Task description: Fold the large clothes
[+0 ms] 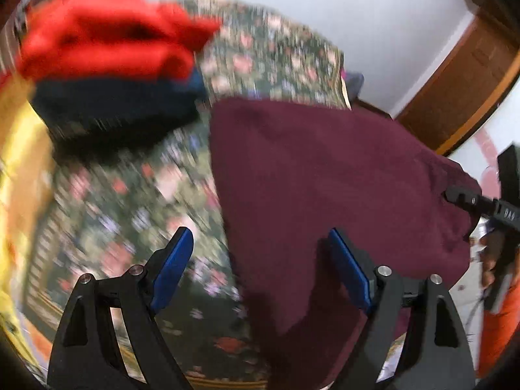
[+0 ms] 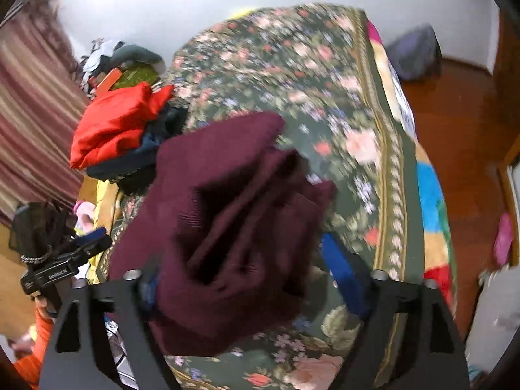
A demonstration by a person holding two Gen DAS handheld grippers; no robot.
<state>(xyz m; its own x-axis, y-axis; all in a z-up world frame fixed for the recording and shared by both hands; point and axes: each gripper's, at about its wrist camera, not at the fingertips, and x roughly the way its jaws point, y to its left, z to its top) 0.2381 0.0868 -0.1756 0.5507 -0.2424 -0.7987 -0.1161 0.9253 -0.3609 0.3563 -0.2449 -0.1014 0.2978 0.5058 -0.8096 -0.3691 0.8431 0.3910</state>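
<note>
A large maroon garment (image 1: 325, 188) lies on the floral bedspread (image 1: 136, 201), hanging toward the near edge. My left gripper (image 1: 260, 260) is open above its left edge, holding nothing. My right gripper shows at the right of the left wrist view (image 1: 461, 200), at the garment's right edge. In the right wrist view the garment (image 2: 227, 234) bunches in folds over the open right gripper (image 2: 247, 276); its left finger is hidden by cloth, and I cannot tell if cloth is held. The left gripper also shows in the right wrist view (image 2: 81, 250), at the left.
A red garment (image 1: 104, 35) sits on a dark blue one (image 1: 113, 107) at the bed's back left. A yellow blanket (image 1: 16, 169) lies at the left. A wooden door (image 1: 471, 74) and white wall stand behind. Wooden floor (image 2: 464, 136) lies right of the bed.
</note>
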